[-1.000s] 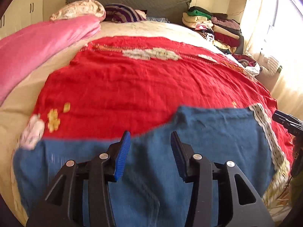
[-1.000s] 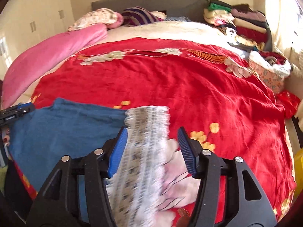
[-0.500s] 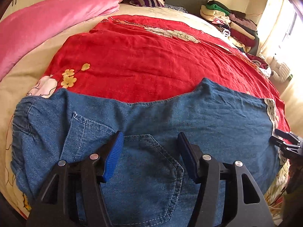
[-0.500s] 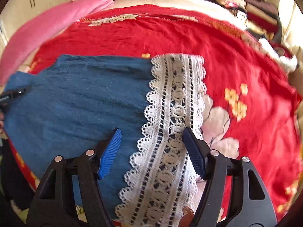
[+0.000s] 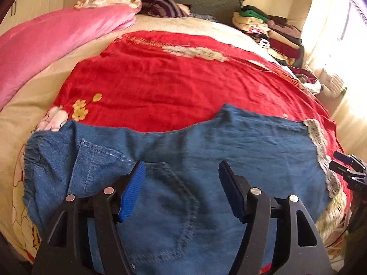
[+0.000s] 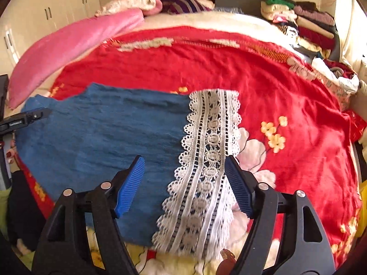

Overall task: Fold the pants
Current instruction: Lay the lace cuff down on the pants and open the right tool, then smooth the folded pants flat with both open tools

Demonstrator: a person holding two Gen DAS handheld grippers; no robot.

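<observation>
Lying flat on red bedspread (image 5: 174, 91): denim pants (image 5: 229, 146).

Both my wrist cameras look steeply down, close over the jeans (image 5: 206, 151) on the bed (image 6: 286, 87): left over the pocket, right over the lace hem (image 6: 206, 160), sharing the headboard.

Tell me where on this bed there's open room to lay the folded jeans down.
The open patch is the red bedspread beyond the jeans, bordered by the pink quilt on the left, the pillows at the head and the clothes pile on the right. That right corner and the headboard end are crowded.
</observation>
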